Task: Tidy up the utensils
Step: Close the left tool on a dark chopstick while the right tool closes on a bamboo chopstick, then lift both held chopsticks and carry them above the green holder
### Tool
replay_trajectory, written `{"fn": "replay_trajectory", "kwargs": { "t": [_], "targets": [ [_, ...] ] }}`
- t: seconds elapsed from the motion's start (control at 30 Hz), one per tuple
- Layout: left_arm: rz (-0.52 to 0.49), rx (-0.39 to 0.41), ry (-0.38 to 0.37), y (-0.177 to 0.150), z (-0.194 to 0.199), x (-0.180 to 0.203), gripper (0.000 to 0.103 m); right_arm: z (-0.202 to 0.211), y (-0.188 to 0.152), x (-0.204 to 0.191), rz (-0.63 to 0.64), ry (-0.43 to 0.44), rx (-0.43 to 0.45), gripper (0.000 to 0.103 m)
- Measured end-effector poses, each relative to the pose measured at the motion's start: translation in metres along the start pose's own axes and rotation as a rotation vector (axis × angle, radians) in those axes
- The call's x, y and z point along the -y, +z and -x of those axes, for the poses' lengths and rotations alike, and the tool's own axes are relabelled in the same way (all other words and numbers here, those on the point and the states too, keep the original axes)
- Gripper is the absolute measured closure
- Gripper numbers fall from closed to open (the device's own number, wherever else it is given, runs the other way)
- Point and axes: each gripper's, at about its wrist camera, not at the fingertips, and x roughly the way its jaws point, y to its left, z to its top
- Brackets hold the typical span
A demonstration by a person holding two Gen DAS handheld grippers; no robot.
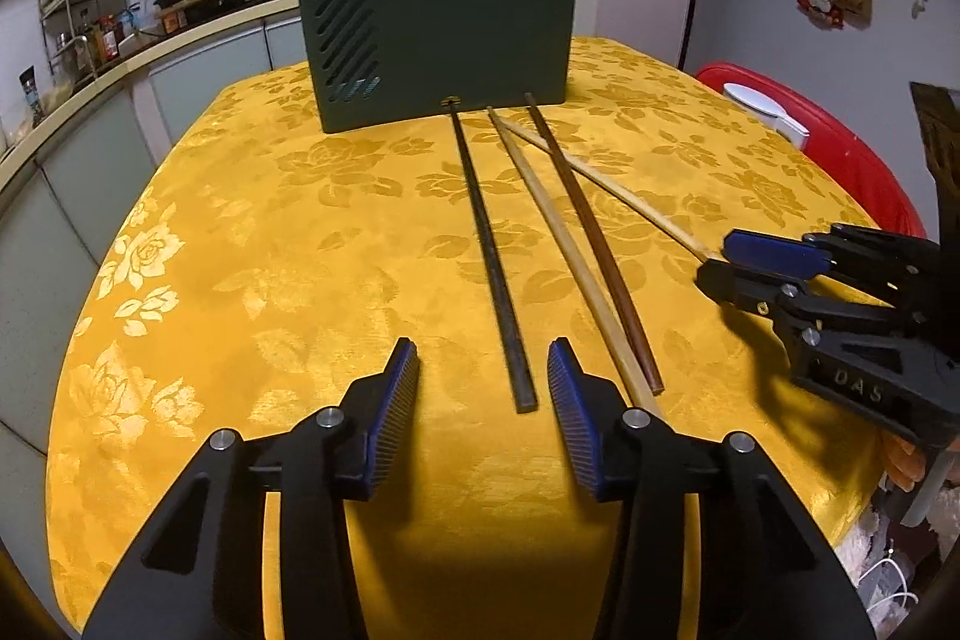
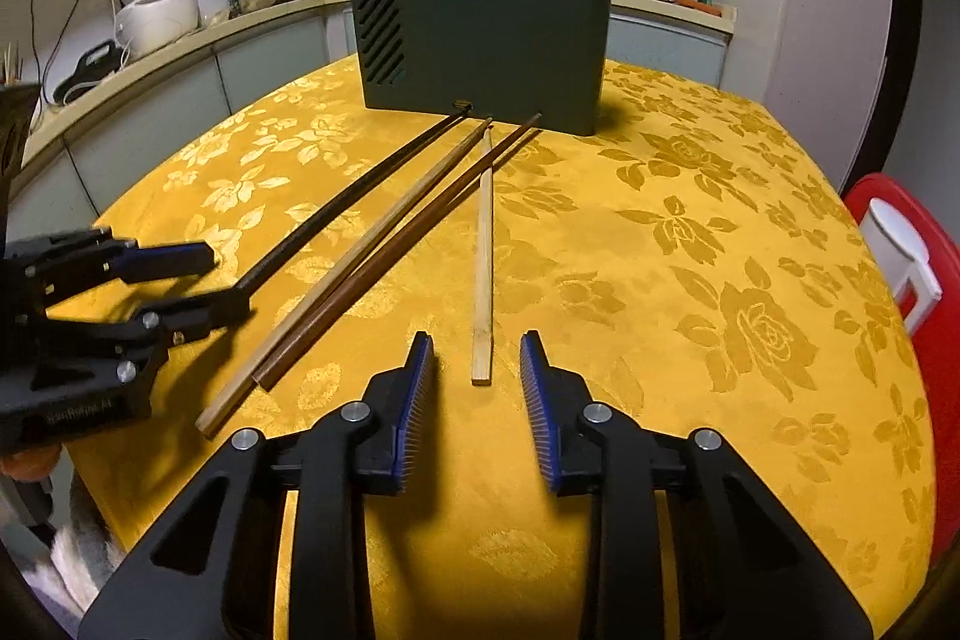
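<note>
Looking along the left hand-held gripper (image 1: pixel 483 373), we see its jaws apart with the near end of the black chopstick (image 1: pixel 489 250) lying between them, untouched, at lower centre of the frame. Our right hand-held gripper (image 2: pixel 477 361) likewise stands parted around the pale bamboo chopstick (image 2: pixel 483 250) — pads clear of it. Two more, a tan chopstick (image 2: pixel 360 250) and a brown chopstick (image 2: pixel 408 235), lie side by side between those. All four rest on the yellow tabletop (image 2: pixel 690 280), far tips near the dark green utensil holder (image 2: pixel 480 52) at upper centre — more chopsticks stand inside it.
</note>
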Motion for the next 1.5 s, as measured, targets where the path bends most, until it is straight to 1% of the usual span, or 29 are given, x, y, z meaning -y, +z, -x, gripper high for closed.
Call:
{"fn": "replay_trajectory", "kwargs": {
  "t": [0.13, 0.3, 0.37, 0.47, 0.5, 0.73, 0.83, 0.9, 1.03, 1.2, 1.37, 1.5],
  "targets": [
    [-0.008, 0.014, 0.003, -0.001, -0.001, 0.004, 0.061, -0.003, 0.001, 0.003, -0.028, 0.003, 0.002, 0.084],
    [-0.024, 0.029, 0.001, -0.002, 0.0, 0.006, 0.076, -0.004, 0.002, 0.005, -0.036, -0.001, 0.003, 0.091],
    [-0.034, 0.031, 0.001, -0.003, 0.0, 0.008, 0.08, -0.004, 0.002, 0.005, -0.033, -0.004, 0.003, 0.092],
    [-0.046, 0.033, 0.0, -0.003, 0.001, 0.011, 0.091, -0.004, 0.002, 0.004, -0.023, -0.01, 0.004, 0.093],
    [-0.049, 0.033, 0.001, -0.003, 0.001, 0.011, 0.093, -0.005, 0.002, 0.003, -0.015, -0.009, 0.003, 0.095],
    [-0.023, 0.017, 0.011, -0.001, 0.002, 0.005, 0.094, -0.001, 0.004, 0.006, -0.026, 0.004, -0.024, 0.096],
    [0.002, 0.033, 0.028, 0.004, 0.008, -0.002, 0.095, 0.01, 0.007, 0.009, -0.032, 0.008, -0.003, 0.096],
    [0.016, 0.057, 0.033, 0.008, 0.016, -0.006, 0.096, 0.022, 0.012, 0.012, -0.04, 0.011, 0.03, 0.096],
    [0.031, 0.131, 0.049, 0.02, 0.041, -0.013, 0.096, 0.044, 0.023, 0.018, -0.062, 0.016, 0.092, 0.096],
    [0.062, 0.219, 0.052, 0.037, 0.074, -0.025, 0.096, 0.071, 0.036, 0.021, -0.072, 0.032, 0.167, 0.096],
    [0.072, 0.279, 0.052, 0.055, 0.098, -0.03, 0.096, 0.091, 0.05, 0.022, -0.075, 0.048, 0.227, 0.096],
    [0.06, 0.33, 0.048, 0.073, 0.117, -0.031, 0.096, 0.106, 0.062, 0.021, -0.078, 0.057, 0.274, 0.096]
  ]
}}
